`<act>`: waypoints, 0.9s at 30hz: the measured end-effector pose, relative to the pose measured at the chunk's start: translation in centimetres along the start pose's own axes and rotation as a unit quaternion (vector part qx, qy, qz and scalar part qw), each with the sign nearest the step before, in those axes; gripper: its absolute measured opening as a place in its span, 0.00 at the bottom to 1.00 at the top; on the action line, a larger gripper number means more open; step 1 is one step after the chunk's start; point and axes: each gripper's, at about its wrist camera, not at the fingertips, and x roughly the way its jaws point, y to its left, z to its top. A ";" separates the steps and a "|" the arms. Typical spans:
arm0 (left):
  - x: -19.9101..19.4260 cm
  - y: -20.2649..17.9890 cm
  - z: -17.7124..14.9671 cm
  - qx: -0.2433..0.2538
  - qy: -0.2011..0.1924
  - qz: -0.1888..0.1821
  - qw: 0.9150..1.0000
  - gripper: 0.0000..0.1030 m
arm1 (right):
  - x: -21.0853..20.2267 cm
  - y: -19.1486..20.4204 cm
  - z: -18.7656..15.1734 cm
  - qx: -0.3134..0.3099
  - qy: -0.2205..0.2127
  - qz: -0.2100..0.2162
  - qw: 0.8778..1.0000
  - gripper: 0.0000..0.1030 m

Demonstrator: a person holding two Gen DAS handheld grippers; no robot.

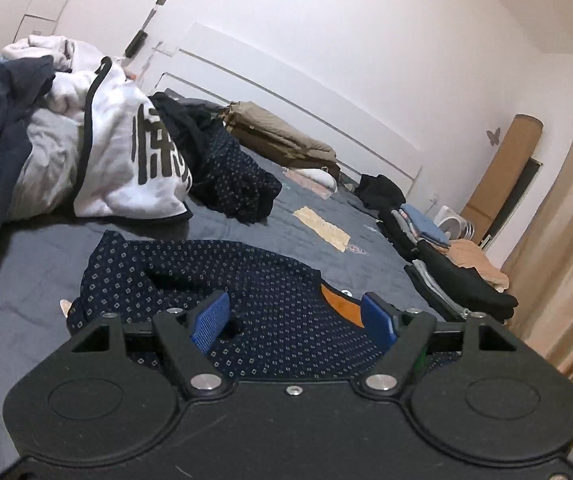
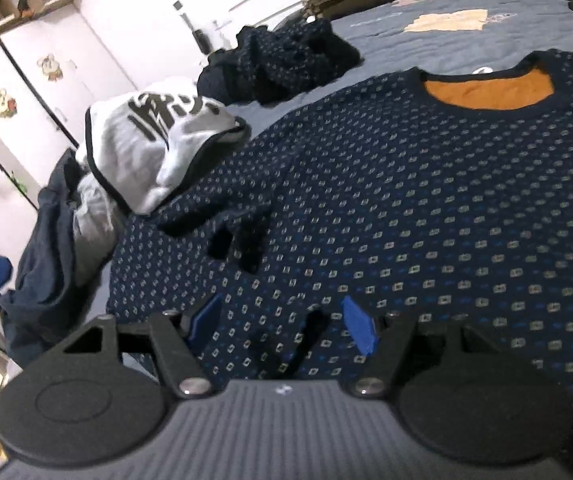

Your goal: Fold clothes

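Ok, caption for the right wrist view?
Open right tool over a navy patterned sweater spread on the bed.

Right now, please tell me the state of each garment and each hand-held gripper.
Navy patterned sweater: spread flat, unfolded.
White printed garment: crumpled in a heap.
Second navy patterned garment: bunched.
Folded clothes: stacked.
Left hand-held gripper: open, empty.
Right hand-held gripper: open, empty.

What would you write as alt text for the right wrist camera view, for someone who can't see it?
The open right gripper hovers over a navy patterned sweater with an orange-lined neck, spread on a grey bed cover. A white top with black lettering lies crumpled on a pile to the left, with another navy patterned garment bunched behind it.
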 end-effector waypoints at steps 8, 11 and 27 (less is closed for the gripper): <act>-0.2 0.2 0.2 -0.007 -0.004 0.003 1.000 0.70 | 0.7 0.4 0.0 -0.005 -0.011 -0.029 1.000 0.09; -0.1 0.6 0.2 -0.018 -0.002 0.013 1.000 0.70 | 0.1 -0.5 0.6 0.038 -0.007 -0.008 0.999 0.05; 0.2 0.4 -0.2 -0.011 0.004 0.024 1.000 0.70 | -15.0 -10.5 13.2 0.106 -0.182 -0.096 0.973 0.04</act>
